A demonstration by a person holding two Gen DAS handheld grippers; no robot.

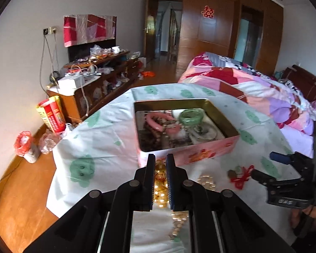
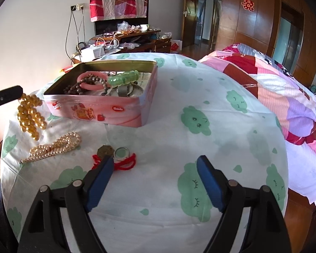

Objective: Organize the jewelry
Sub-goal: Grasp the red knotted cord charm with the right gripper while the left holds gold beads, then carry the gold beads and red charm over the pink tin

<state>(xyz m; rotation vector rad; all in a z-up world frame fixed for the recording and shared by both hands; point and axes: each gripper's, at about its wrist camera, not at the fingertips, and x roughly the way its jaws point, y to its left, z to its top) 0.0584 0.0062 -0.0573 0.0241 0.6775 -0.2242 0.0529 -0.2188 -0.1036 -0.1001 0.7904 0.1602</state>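
The left claw point(image 1: 160, 181) is clamped on a string of round amber-gold glass beads point(image 2: 30, 113), which hangs from its tips clear of the cloth, just in front of the near-left corner of the tin. The right claw point(image 2: 155, 181) has its blue-padded fingers point(image 2: 99, 186) standing wide apart with nothing between them, poised low over the worktop point(image 2: 200, 88), which is draped in a white cloth printed with green cloud faces.

Just past the right claw's left finger lies a red knotted cord point(image 2: 124, 163) with a dark bronze octagonal pendant point(image 2: 105, 150) and a small round silver-rimmed piece point(image 2: 121, 153) touching it. To the left of those, a strand of small cream pearls point(image 2: 52, 146) lies doubled on the cloth, below the hanging amber beads and apart from them.

Farther back sits an open rectangular pink tin point(image 2: 107, 109) with strawberry pictures on its side. Inside it are a pink bangle point(image 2: 90, 84), a pale green jade bracelet point(image 2: 123, 79) and a string of dark brown wooden beads point(image 2: 73, 88), heaped together with some metal pieces.

Beyond the worktop are a bed with a pink and red patchwork quilt point(image 2: 273, 88) and a cluttered wooden cabinet point(image 1: 99, 84) against the wall.
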